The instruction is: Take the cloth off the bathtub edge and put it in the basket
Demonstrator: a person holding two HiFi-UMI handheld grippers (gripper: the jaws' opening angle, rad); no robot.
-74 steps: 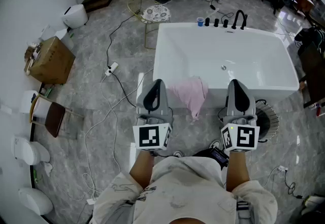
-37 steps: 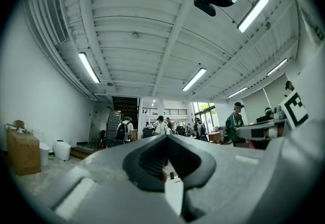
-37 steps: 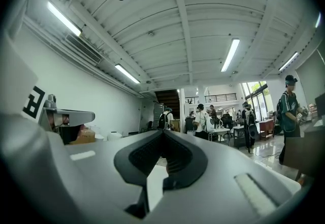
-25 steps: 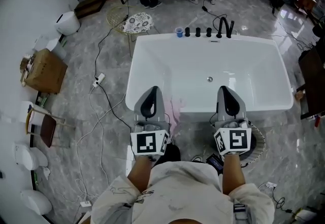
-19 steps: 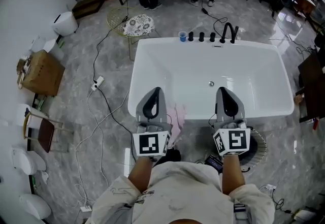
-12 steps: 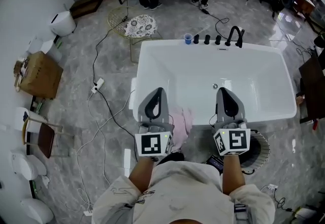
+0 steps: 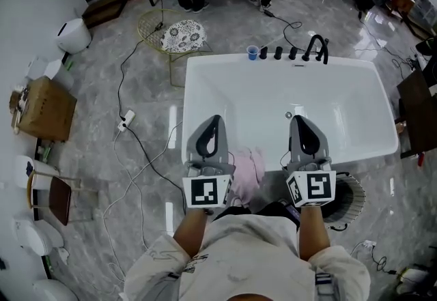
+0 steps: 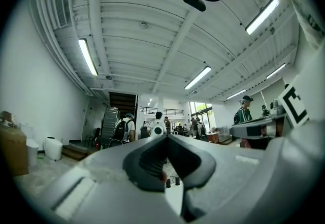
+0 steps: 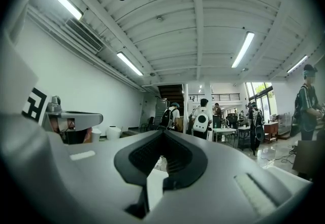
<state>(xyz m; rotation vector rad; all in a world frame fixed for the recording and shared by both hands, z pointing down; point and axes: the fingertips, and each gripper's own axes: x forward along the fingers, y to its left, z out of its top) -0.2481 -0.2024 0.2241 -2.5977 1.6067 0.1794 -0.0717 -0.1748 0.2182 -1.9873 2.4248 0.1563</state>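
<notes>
Cloth (image 7: pixel 247 168), pink, draped on bathtub (image 7: pixel 225 81) edge

Grey marble floor (image 7: pixel 89 136) (strip-lit ceiling (image 8: pixel 152 30))

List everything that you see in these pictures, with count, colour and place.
bathtub: one, white, centre
cloth: one, pink, draped over near bathtub edge
cup: one, blue, far bathtub rim
tap fittings: one set, black, far rim
round basket: one, dark, floor at lower right
wire stand: one, yellow, floor beyond bathtub
cardboard box: one, brown, floor at left
left gripper: one, grey, jaws shut, empty
right gripper: one, grey, jaws shut, empty
</notes>
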